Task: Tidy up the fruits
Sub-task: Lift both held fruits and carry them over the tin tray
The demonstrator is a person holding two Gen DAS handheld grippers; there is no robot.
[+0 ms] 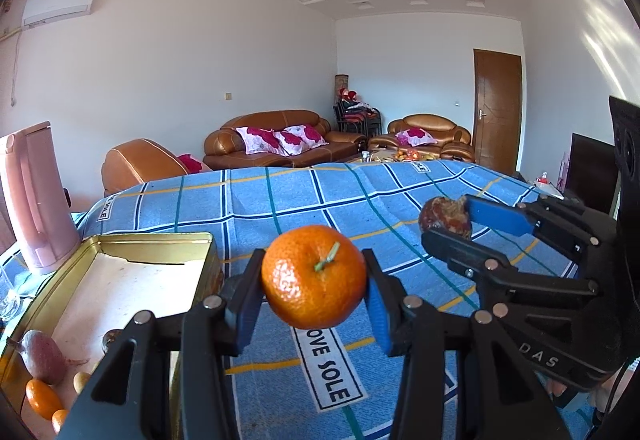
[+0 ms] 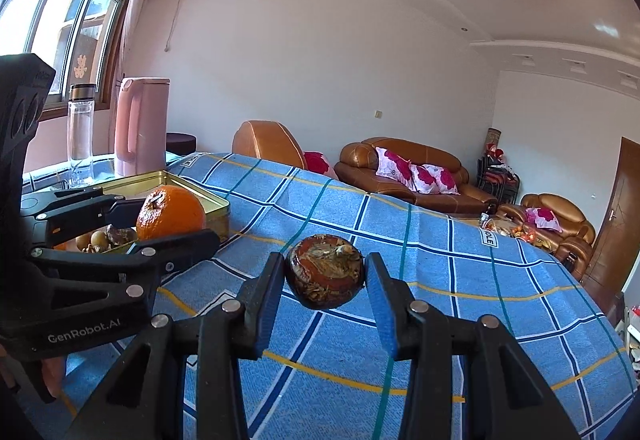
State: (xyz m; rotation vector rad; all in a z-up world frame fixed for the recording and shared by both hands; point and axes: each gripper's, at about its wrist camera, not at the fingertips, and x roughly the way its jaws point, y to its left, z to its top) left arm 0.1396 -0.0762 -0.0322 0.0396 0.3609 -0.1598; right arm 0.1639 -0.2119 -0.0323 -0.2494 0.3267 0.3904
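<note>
White labels woven into the blue checked tablecloth (image 1: 280, 200) read "OVE SOLE", partly hidden. The left gripper (image 2: 160, 228) body carries "GenRobot.AI"; the right gripper (image 1: 444, 218) body shows the letters "DAS".

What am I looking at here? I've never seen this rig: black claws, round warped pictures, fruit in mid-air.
No robot: a person holds a two-finger gripper in each hand, and a fisheye camera on each looks along its fingers, hence the warping. The left-wrist picture shows the left gripper shut on an orange, with the right gripper off to its right. The right-wrist picture shows that right gripper shut on a dark brown fruit, which I cannot name. Both fruits hang above a blue checked cloth. On it at the left stands a gold tin holding small fruits, beside a pink jug.
</note>
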